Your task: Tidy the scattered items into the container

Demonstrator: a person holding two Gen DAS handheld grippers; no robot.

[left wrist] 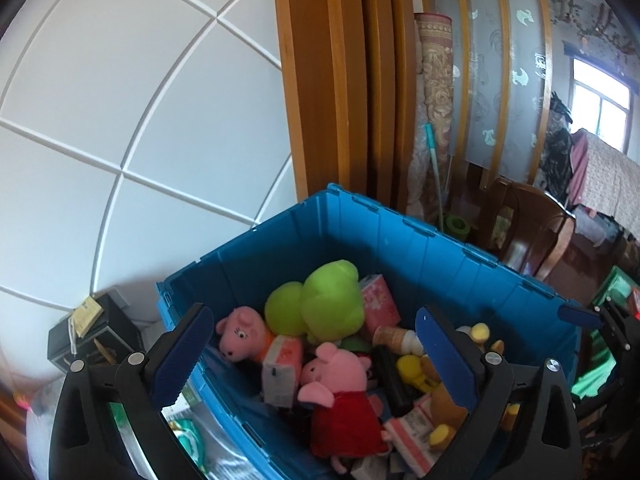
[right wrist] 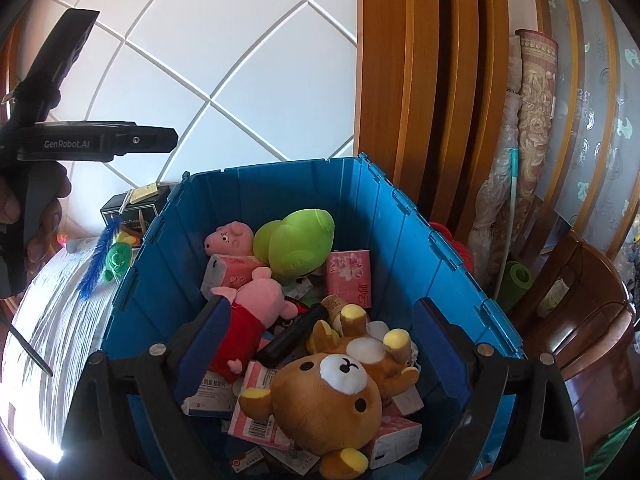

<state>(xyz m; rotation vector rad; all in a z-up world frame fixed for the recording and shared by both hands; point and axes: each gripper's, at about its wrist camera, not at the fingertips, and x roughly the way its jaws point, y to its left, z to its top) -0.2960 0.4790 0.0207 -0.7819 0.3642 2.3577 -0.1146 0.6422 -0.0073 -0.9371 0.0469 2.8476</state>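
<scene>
Your left gripper point(left wrist: 312, 354) hangs over the blue crate point(left wrist: 400, 248), jaws spread wide and empty. Inside the crate lie a pig plush point(left wrist: 340, 396), a green plush point(left wrist: 320, 300) toward its far wall, and tissue packs. Your right gripper point(right wrist: 320, 360), likewise agape and holding nothing, hovers above the bear plush point(right wrist: 332, 392) near the crate's front. Lift both clear of the rim before seeking remaining strays.
</scene>
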